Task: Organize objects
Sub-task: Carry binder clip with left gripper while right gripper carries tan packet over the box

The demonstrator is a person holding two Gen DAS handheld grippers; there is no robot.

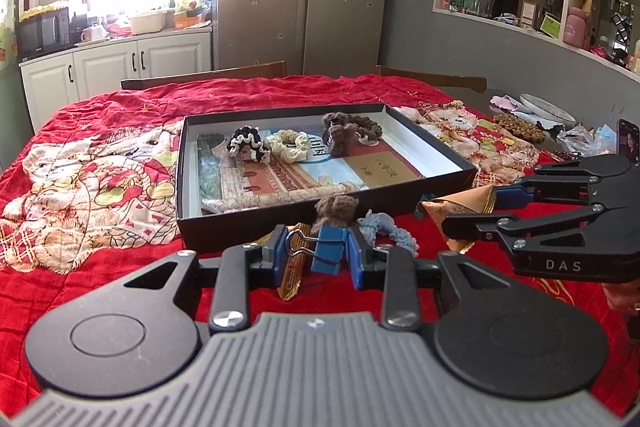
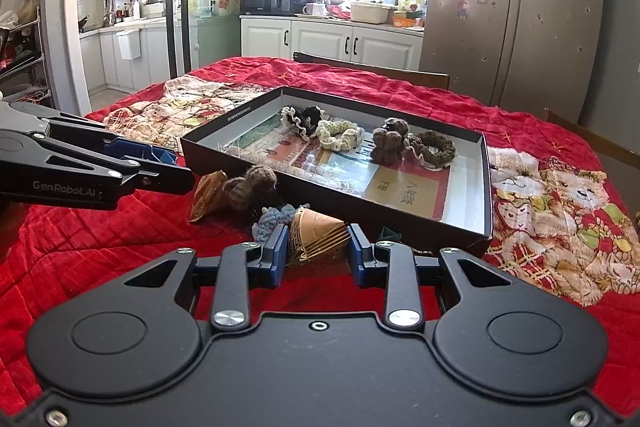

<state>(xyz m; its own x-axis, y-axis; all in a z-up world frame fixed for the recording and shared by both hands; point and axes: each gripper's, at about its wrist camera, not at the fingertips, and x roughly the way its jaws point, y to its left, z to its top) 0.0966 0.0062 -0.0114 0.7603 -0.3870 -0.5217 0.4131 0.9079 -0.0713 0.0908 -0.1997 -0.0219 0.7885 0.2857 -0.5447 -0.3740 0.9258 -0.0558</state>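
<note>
Clip (image 1: 328, 251), a blue one, is being gripped by the left gripper (image 1: 316, 255); a brown packet (image 2: 316, 239) is being gripped by the right gripper (image 2: 318, 251), near the box (image 2: 332, 195).

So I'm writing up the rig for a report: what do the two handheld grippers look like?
Both are black with blue finger pads and silver screws. The left gripper has a ribbed grey base; the right gripper has a smooth black one. White lettering marks their sides.

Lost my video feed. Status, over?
Left gripper shut on blue binder clip. Right gripper shut on brown snack packet. Scrunchies in black box; blue scrunchie outside. Path clear.
</note>
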